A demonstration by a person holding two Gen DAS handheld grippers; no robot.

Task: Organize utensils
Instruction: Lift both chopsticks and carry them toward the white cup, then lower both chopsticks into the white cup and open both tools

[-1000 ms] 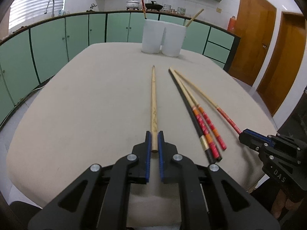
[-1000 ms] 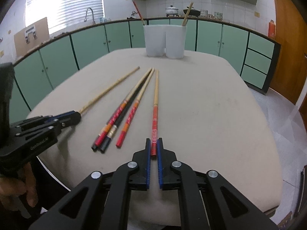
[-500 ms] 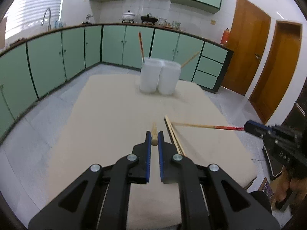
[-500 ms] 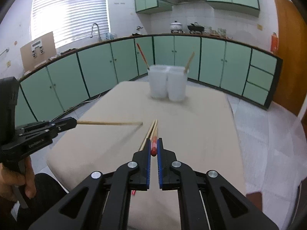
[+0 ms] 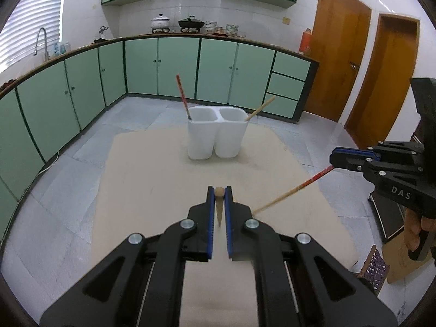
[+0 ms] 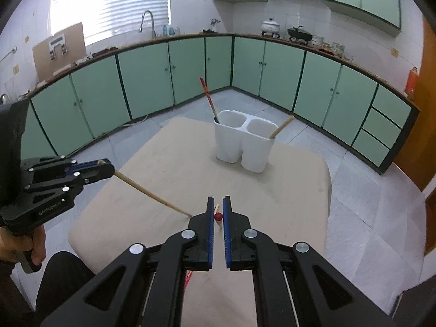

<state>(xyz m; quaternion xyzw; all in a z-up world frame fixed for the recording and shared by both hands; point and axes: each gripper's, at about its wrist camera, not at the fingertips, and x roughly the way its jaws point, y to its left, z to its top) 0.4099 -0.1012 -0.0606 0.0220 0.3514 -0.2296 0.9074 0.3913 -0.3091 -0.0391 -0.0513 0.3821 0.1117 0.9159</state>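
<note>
My left gripper (image 5: 219, 190) is shut on the butt end of a plain wooden chopstick (image 5: 219, 211), held well above the beige table (image 5: 152, 179). My right gripper (image 6: 217, 204) is shut on the red end of a red-banded chopstick (image 6: 218, 216). Each gripper shows in the other's view: the right gripper (image 5: 333, 160) with its red-banded chopstick (image 5: 294, 190), the left gripper (image 6: 110, 167) with the wooden chopstick (image 6: 150, 192). At the table's far end stands a white two-cup holder (image 5: 215, 136) (image 6: 242, 144). A red chopstick (image 5: 182, 95) leans in its left cup, a wooden chopstick (image 5: 259, 109) in its right cup.
Green cabinets (image 5: 81, 87) ring the room beyond a tiled floor (image 5: 68, 185). Wooden doors (image 5: 389, 76) stand at the right. A person's hand (image 5: 414, 229) grips the right handle and another hand (image 6: 30, 248) grips the left. The chopsticks left on the table are hidden under the gripper bodies.
Both grippers have risen off the table, each carrying its chopstick. The table and holder now look smaller and lower, and the loose chopsticks have dropped out of sight.
</note>
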